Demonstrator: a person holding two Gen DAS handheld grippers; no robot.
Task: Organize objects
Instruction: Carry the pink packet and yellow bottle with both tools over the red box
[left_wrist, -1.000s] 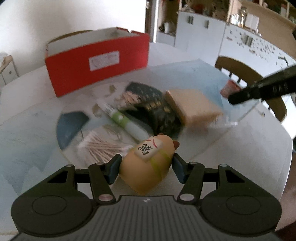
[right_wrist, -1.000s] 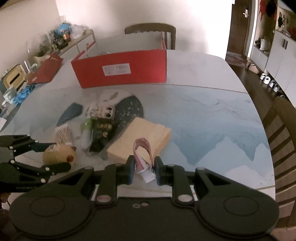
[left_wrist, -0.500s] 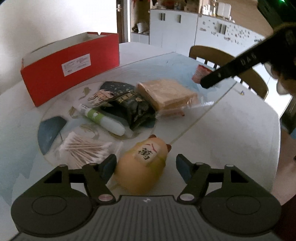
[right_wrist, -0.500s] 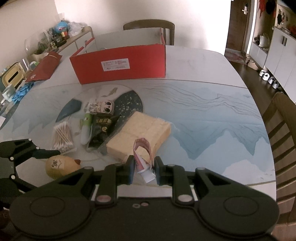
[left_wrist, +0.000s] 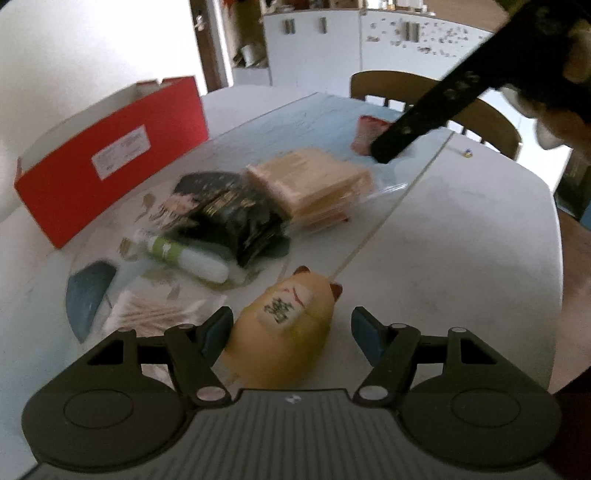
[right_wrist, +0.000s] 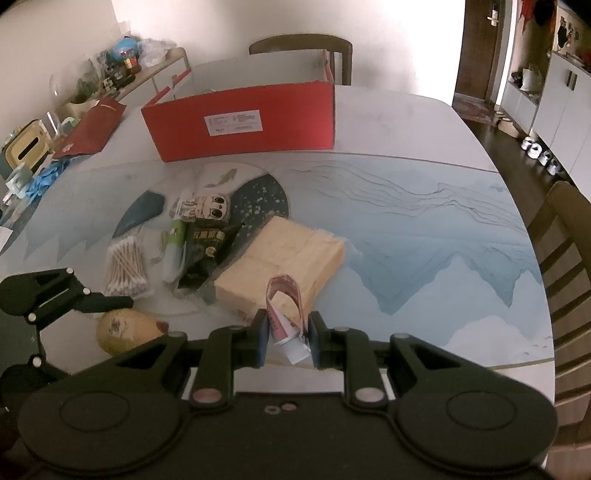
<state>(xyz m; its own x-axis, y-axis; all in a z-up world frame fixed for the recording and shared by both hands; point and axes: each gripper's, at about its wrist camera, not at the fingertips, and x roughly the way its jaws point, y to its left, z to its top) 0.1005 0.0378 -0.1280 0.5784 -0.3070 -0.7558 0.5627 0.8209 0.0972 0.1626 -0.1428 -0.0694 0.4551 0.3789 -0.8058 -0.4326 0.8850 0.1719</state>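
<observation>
cat figurine (left_wrist: 284, 325) lies between spread left tongs (left_wrist: 291, 330), tilted down; right tongs (right_wrist: 284, 332) pinch pink tube (right_wrist: 286, 314); only right view shows sideboard clutter (right_wrist: 55, 122).

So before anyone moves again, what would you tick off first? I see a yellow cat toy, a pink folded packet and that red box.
1. Left hand-held gripper around the yellow cat toy: ok, the toy lies between the pads.
2. Pads pressing on the toy: not ok, a gap shows on the right side.
3. Right hand-held gripper holding the pink folded packet: ok, shut on it.
4. Red box open on top to take things: ok.
5. Room inside the box: cannot tell, the front wall hides the inside.
6. Way from toy to box: not ok, cotton swabs, a tube and a dark packet lie between.
</observation>
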